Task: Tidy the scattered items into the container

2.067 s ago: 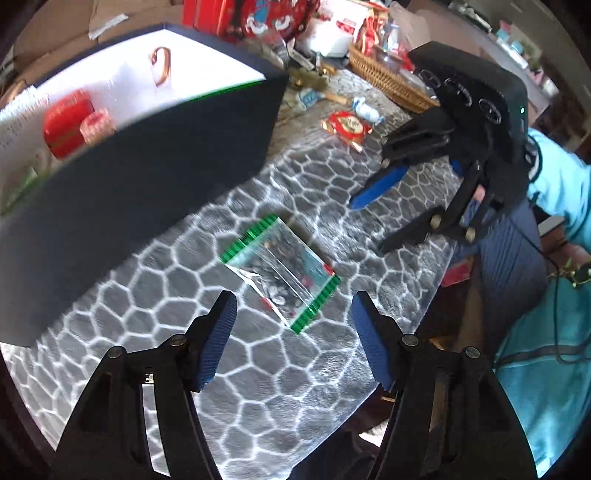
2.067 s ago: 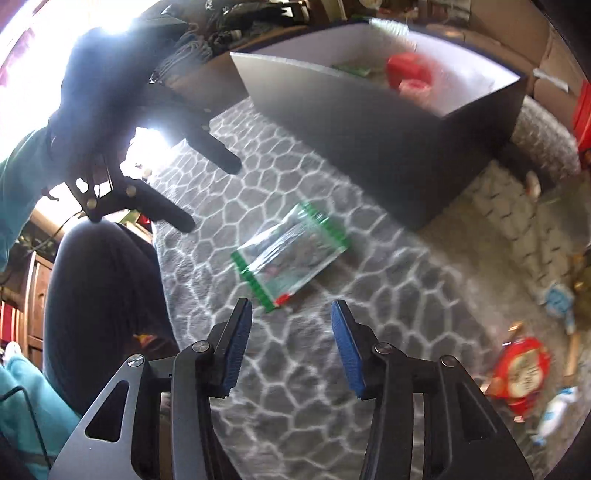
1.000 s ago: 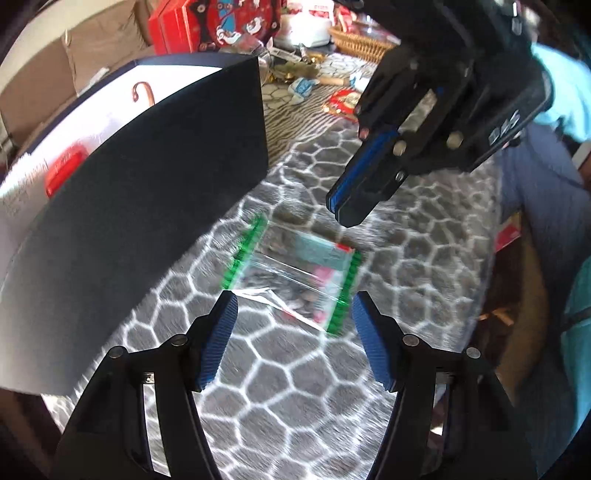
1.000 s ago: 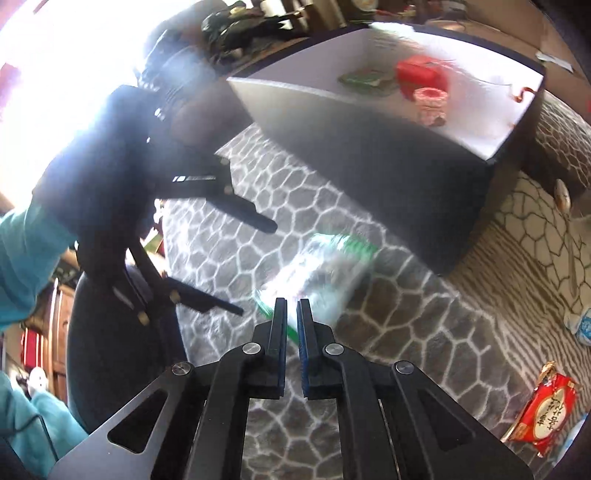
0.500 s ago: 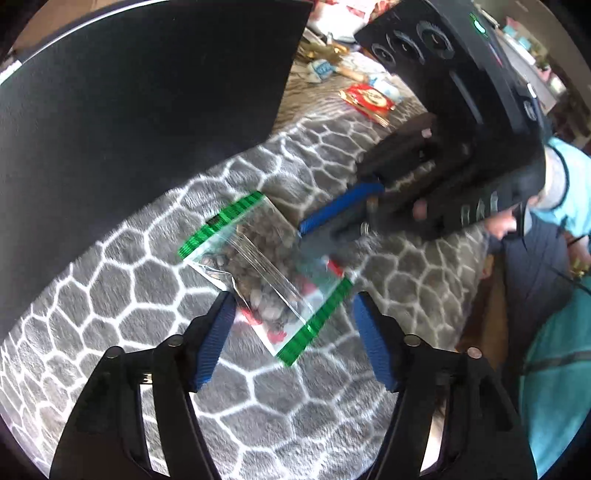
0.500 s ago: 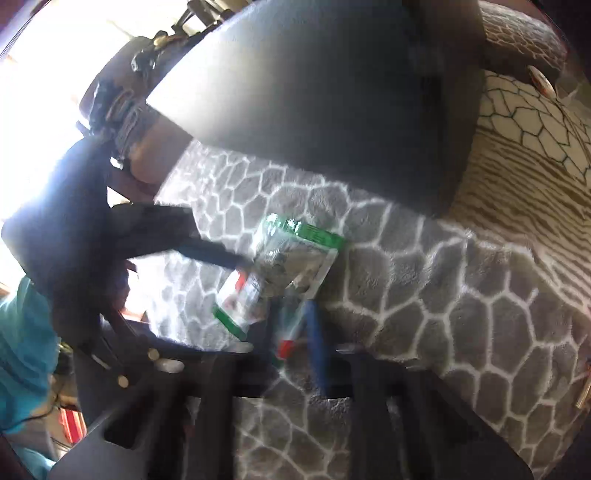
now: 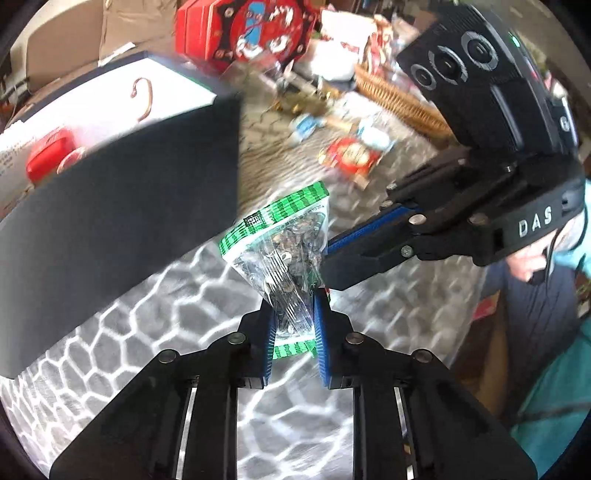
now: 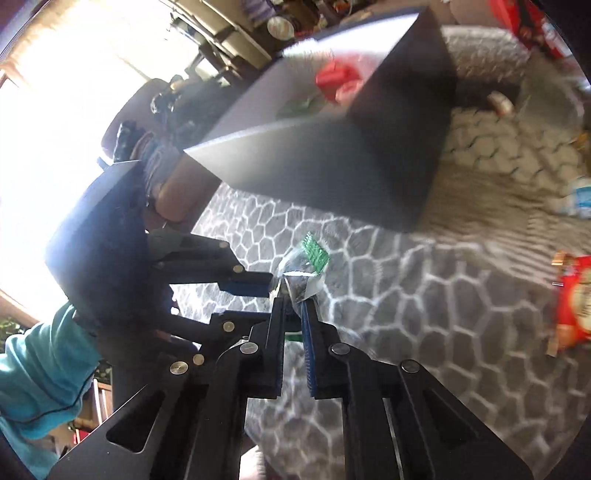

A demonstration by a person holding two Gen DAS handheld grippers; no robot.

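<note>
Two grippers, the left gripper [image 7: 293,328] with jaws closing and the right gripper [image 8: 293,325] with jaws pinched, are clamped on the clear packet [image 7: 284,240], held above the worktop [image 7: 184,295] beside the container [image 7: 122,206]; several scattered items, including a red packet [image 7: 351,157], are left to be collected.

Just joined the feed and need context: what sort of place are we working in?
Most likely a lived-in home, probably a living room. A soft table cover with a grey honeycomb pattern, a wicker basket, a red festive gift tin and scattered snack packets suggest it.
</note>
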